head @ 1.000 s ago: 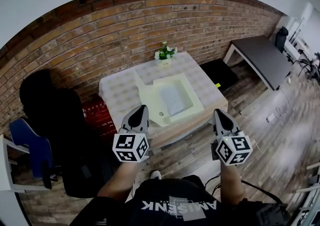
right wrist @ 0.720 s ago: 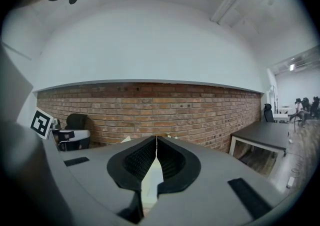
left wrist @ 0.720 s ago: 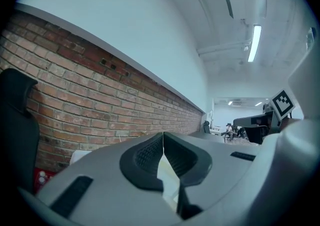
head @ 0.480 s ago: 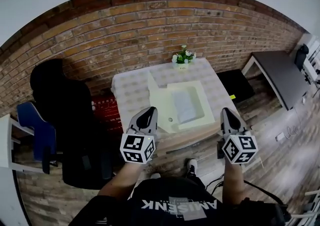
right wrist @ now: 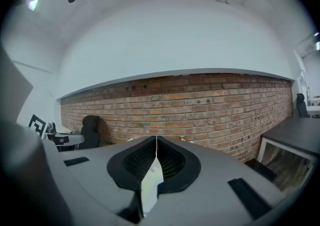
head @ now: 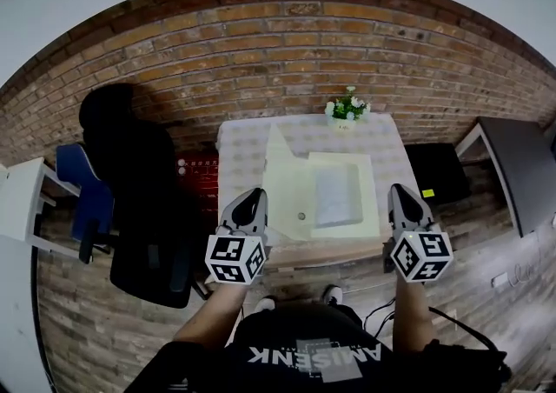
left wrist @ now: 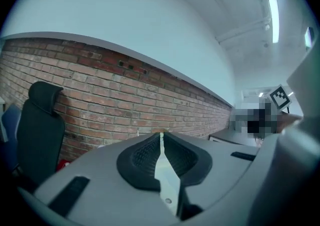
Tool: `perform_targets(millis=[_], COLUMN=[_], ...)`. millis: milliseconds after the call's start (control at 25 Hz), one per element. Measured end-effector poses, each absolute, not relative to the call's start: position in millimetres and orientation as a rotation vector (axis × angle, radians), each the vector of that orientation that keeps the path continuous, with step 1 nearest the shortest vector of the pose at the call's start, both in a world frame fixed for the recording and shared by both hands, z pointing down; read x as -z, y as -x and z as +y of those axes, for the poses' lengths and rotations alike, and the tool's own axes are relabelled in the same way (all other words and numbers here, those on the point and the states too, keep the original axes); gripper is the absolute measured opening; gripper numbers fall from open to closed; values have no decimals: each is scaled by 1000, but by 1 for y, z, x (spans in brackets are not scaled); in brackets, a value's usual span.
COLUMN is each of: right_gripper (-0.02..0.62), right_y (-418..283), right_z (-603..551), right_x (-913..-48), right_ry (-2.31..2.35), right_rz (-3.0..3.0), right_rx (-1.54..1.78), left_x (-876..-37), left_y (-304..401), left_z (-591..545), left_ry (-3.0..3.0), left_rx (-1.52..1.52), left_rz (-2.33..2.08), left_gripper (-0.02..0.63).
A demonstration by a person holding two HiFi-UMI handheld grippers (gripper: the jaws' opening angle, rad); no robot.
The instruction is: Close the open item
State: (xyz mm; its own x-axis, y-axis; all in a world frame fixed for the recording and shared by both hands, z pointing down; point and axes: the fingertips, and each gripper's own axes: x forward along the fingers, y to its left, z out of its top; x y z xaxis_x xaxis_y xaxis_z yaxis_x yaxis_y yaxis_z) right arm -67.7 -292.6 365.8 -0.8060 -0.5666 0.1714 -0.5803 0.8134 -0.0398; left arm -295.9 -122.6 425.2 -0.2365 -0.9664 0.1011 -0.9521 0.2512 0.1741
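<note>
A pale cream box [head: 300, 209] lies open on the small table [head: 243, 152] with the checked cloth. Its lid flap [head: 280, 172] stands up along the left side, and a light grey sheet [head: 335, 194] lies inside. My left gripper [head: 253, 202] is held in front of the table's near left corner, short of the box, its jaws shut and empty. My right gripper [head: 399, 194] hangs by the near right corner, also shut and empty. In the left gripper view the shut gripper [left wrist: 161, 135] faces the brick wall. In the right gripper view the shut gripper [right wrist: 156, 139] does the same.
A black office chair [head: 139, 209] and a blue chair [head: 82, 196] stand left of the table. A small flower pot [head: 347, 109] sits at the table's back right. A dark desk [head: 521, 169] is at the right, a red crate [head: 198, 176] by the brick wall [head: 261, 61].
The head view has swung so that the table and box now sit square-on and further right. Both grippers stay shut at about the same places in view.
</note>
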Motion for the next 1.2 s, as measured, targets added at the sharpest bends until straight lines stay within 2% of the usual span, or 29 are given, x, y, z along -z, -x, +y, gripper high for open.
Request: perform_targets(millis=[200,320,440,720,1200], right_gripper=[43,43,43,43,43], right_y=[79,85,91,104,103], right_z=[-323,-334,-340,-339,-336], right_x=[-368,-370,-377,-391,-413], right_ry=[-791,-730,-673,-564,-587], right_rz=[-2876,-2891,-2898,-2899,-2851], right_rx=[-138,-151,-172,-202,-233], left_x=[-433,-447,-466,-519,-552], left_y=[299,300,303,305,305], left_z=[-126,-127,-123,-119,-130], left_ry=[-1681,-1604,-1516,-1394,-1411], left_rx=[80,62,49,-3,28], left_rz=[-2415,-2420,-2416,-2356,-2268], left_gripper=[25,124,152,160,142])
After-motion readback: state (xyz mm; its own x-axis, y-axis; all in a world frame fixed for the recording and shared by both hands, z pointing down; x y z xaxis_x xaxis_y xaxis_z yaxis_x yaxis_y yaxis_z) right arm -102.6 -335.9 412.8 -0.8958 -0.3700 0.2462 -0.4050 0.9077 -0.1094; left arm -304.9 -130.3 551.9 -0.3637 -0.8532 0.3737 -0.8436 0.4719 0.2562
